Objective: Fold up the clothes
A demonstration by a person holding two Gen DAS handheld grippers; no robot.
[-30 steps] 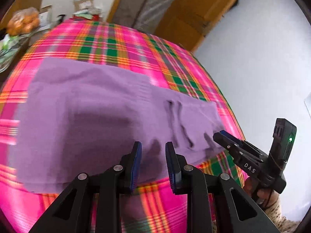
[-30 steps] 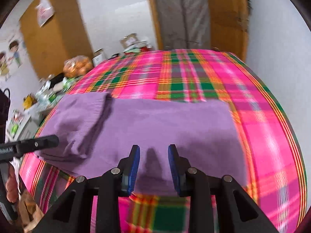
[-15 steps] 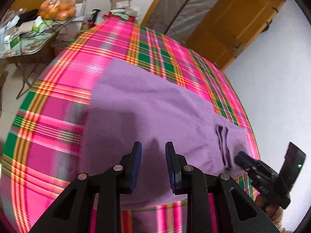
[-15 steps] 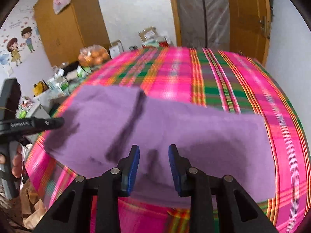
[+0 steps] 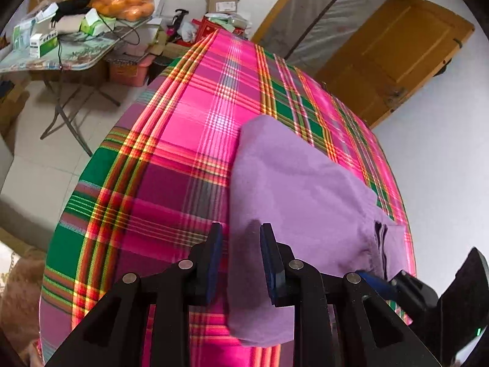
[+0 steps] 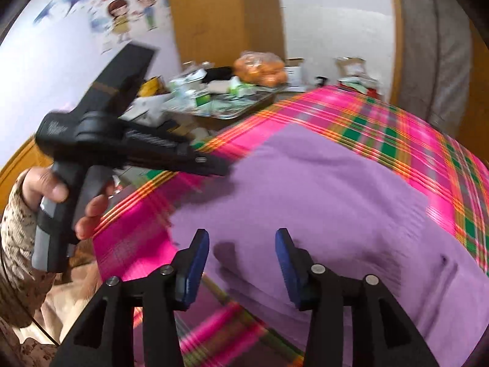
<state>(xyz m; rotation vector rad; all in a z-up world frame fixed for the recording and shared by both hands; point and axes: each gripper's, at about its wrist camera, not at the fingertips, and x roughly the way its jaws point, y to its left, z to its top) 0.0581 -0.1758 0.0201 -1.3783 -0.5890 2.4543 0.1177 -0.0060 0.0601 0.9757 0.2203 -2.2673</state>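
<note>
Purple garment [image 5: 299,202] lies folded on my plaid counter [image 5: 183,165], left gripper [image 5: 240,263] narrowly open over its edge, right gripper [image 6: 241,263] opening empty above it; a careless drag could undo the fold.

My left gripper [image 5: 240,260] points down, jaws narrowly apart. My right gripper [image 6: 243,263] is opening its jaws. My left hand [image 6: 58,195] grips its handle.

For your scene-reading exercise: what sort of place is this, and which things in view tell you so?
Probably a room in a home, perhaps a bedroom: a plaid bedcover with a purple garment on it, cartoon wall stickers, and a cluttered folding table.
</note>
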